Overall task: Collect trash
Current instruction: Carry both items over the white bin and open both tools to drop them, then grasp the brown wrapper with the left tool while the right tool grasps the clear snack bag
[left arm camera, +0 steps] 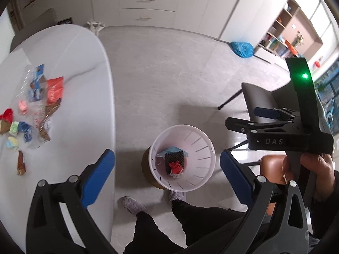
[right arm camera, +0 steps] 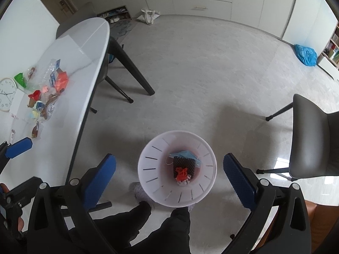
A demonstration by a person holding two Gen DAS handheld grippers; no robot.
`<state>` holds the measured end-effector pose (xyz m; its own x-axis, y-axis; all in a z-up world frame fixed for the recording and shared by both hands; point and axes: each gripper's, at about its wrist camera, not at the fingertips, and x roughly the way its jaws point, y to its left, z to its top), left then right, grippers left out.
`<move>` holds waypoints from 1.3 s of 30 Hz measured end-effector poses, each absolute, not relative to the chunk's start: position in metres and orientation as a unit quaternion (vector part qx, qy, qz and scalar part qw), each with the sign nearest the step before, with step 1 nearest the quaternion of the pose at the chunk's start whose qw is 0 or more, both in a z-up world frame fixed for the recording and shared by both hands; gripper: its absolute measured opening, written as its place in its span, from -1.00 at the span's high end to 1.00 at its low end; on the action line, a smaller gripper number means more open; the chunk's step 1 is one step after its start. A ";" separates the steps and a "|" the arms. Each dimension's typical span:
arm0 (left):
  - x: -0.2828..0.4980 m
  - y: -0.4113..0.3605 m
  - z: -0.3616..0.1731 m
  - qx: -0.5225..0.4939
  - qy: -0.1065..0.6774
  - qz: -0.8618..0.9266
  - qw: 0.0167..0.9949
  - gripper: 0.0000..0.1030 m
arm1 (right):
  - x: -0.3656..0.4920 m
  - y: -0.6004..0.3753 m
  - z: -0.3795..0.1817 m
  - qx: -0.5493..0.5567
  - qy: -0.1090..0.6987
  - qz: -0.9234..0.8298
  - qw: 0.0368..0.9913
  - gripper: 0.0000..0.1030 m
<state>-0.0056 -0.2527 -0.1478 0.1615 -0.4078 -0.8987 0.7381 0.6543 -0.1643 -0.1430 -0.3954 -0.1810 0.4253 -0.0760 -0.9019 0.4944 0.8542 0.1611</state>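
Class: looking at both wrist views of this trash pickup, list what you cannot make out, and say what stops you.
- Bottom of the white bin: covered by a black mesh piece, blue mask and red scrap.
- Wrapper print on the table pile: too small, blurred.
- Clock, right wrist view: cut by the edge.
- Brown object behind the bin, left wrist view: mostly hidden.

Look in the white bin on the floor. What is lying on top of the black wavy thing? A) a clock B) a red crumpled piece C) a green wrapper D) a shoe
B: inside the white bin a red crumpled piece lies on the black wavy thing, with a blue face mask under it.
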 end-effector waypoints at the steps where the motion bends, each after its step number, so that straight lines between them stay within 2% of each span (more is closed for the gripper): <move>1: -0.002 -0.248 -0.148 0.154 0.522 -0.380 0.748 -0.85 | -0.141 -0.393 -0.180 0.205 0.507 -0.173 0.819 -0.95; 21: 0.072 -0.110 -0.140 0.086 0.490 -0.234 0.835 -0.85 | -0.047 -0.286 -0.149 0.133 0.498 -0.082 0.853 -0.95; 34: 0.156 -0.029 -0.185 0.098 0.503 -0.177 0.840 -0.83 | 0.022 -0.216 -0.150 0.082 0.513 -0.035 0.854 -0.95; 39: 0.187 -0.014 -0.223 0.101 0.533 -0.162 0.824 -0.17 | 0.043 -0.197 -0.157 0.073 0.524 -0.027 0.848 -0.95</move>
